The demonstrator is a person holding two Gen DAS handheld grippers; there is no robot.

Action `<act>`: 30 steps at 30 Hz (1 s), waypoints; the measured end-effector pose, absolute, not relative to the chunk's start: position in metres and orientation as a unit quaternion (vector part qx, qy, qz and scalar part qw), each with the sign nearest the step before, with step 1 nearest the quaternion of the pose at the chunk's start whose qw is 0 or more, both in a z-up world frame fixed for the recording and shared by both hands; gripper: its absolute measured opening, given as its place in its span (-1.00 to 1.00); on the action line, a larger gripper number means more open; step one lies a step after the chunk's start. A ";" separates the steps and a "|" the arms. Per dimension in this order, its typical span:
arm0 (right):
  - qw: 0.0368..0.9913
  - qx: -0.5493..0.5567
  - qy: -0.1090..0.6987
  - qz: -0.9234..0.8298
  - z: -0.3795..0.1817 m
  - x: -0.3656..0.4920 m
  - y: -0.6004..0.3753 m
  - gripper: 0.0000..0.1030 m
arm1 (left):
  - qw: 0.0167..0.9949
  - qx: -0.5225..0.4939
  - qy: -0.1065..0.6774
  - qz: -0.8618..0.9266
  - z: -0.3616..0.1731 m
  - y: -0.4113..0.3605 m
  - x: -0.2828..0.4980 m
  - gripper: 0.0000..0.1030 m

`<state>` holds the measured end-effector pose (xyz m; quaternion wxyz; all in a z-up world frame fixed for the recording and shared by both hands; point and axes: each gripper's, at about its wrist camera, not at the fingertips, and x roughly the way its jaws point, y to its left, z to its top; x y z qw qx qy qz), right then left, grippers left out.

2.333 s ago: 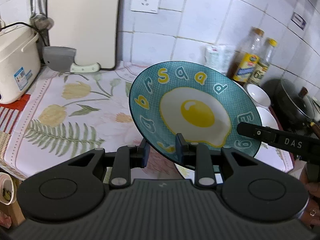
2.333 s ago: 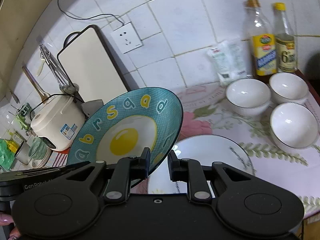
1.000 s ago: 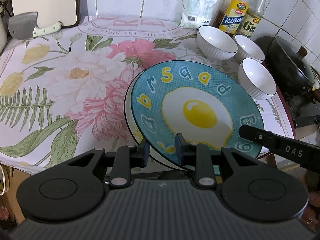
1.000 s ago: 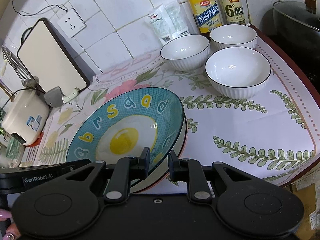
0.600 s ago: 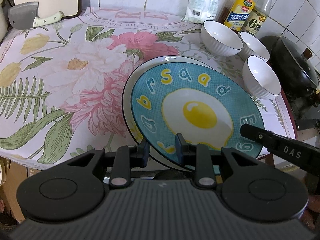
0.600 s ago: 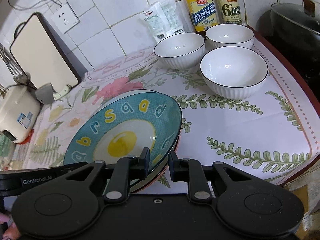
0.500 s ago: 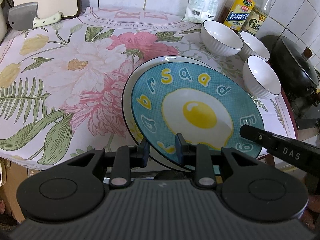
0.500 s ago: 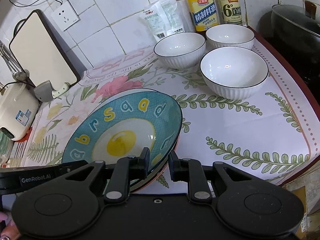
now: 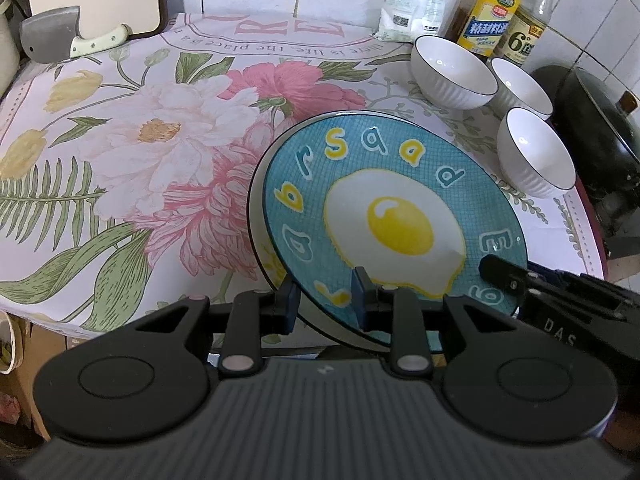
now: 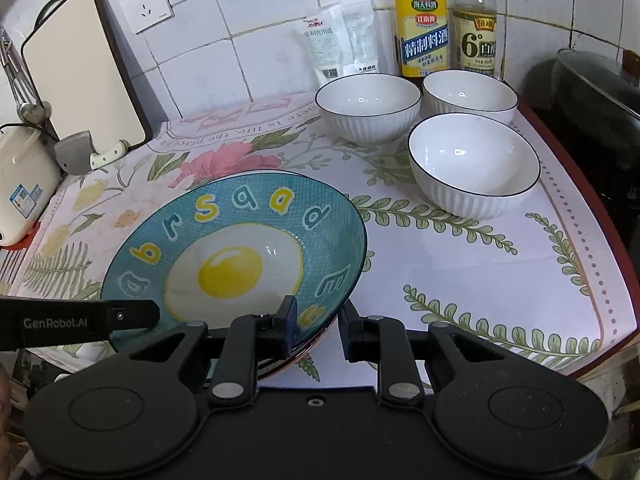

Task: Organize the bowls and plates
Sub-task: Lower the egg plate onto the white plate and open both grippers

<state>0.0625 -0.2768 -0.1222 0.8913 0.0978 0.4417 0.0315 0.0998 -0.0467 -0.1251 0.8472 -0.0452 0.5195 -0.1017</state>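
A teal plate (image 9: 394,216) with a fried-egg picture and letters lies on a white plate (image 9: 256,216) near the table's front edge; it also shows in the right wrist view (image 10: 240,256). My left gripper (image 9: 325,300) straddles the teal plate's near rim, jaws slightly apart. My right gripper (image 10: 316,322) straddles its near right rim, jaws also slightly parted. Three white bowls (image 10: 368,106) (image 10: 470,96) (image 10: 474,164) stand apart at the back right.
A floral cloth (image 9: 160,140) covers the table. Two bottles (image 10: 422,20) and a white packet (image 10: 340,48) stand against the tiled wall. A black pot (image 9: 600,132) sits at the right. A cleaver (image 9: 60,38), cutting board (image 10: 84,64) and rice cooker (image 10: 20,184) are at the left.
Both grippers brought the teal plate down from the air onto the white plate. In the last half second both pairs of jaws have widened a little around the rim.
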 end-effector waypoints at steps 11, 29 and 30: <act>0.909 0.088 0.407 0.029 -0.131 0.055 -0.274 -0.45 | 0.828 -0.042 0.553 -0.082 -0.122 -0.051 0.112 -0.45; 0.915 0.088 0.393 0.021 -0.137 0.050 -0.274 -0.58 | 0.824 0.037 0.564 -0.040 -0.117 -0.069 0.112 -0.42; 0.915 0.088 0.394 0.022 -0.136 0.051 -0.274 -0.58 | 0.825 0.038 0.563 -0.040 -0.117 -0.070 0.111 -0.42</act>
